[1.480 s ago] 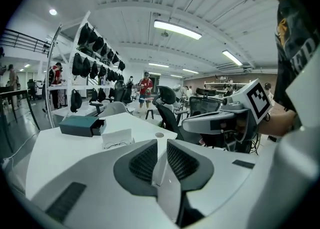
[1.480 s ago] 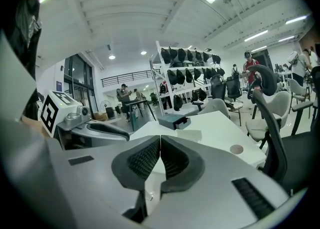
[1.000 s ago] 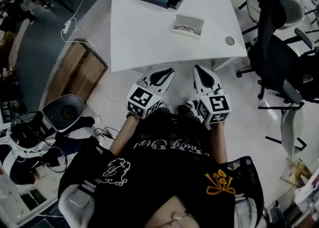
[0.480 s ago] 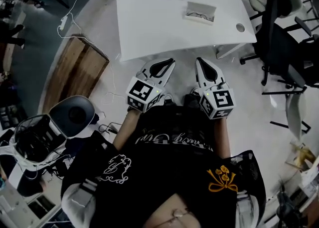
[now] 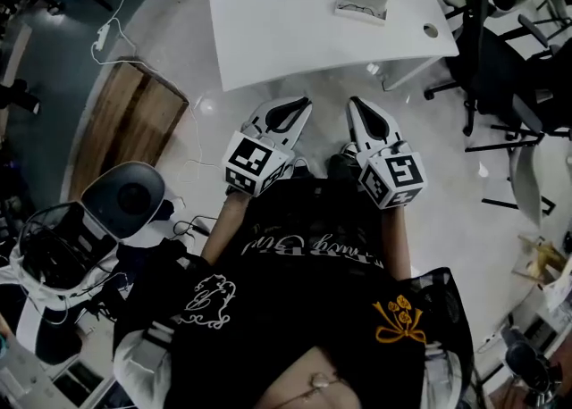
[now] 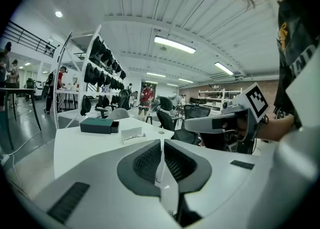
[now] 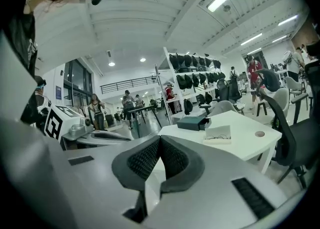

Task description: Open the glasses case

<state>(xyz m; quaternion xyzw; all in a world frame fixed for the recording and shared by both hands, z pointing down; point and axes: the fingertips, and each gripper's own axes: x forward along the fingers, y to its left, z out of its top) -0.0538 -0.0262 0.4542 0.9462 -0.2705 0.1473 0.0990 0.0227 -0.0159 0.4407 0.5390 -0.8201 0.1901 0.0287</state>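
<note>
**Task status.** No step of the opening is done. The glasses case (image 6: 96, 125) lies on the white table (image 5: 286, 23), well ahead of both grippers and untouched. It is a teal body with a dark end piece. Whether that end piece is slightly drawn out cannot be told at this range. Judged from this layout, three steps are left: the approach to the table, a grip on the case and the opening itself.

**Left gripper** (image 5: 300, 107). The jaws stand together, pad against pad, with nothing between them. The gripper is held in front of the person's body, short of the table's near edge. The case lies far ahead of its tips and slightly to their left.

**Right gripper** (image 5: 356, 105). The jaws are likewise pressed together and empty. It is held beside the left gripper, clear of it. The case lies far ahead of its tips.

**Inventory, left to right beyond the tips.**
- Glasses case: one.
- White tray (image 5: 362, 1): one, just to the right of the case and nearer the grippers. It holds one pair of spectacles.
- Round hole (image 5: 432, 30) in the tabletop: one, near the right corner.
- Table: one.
- Grippers: two.
</note>
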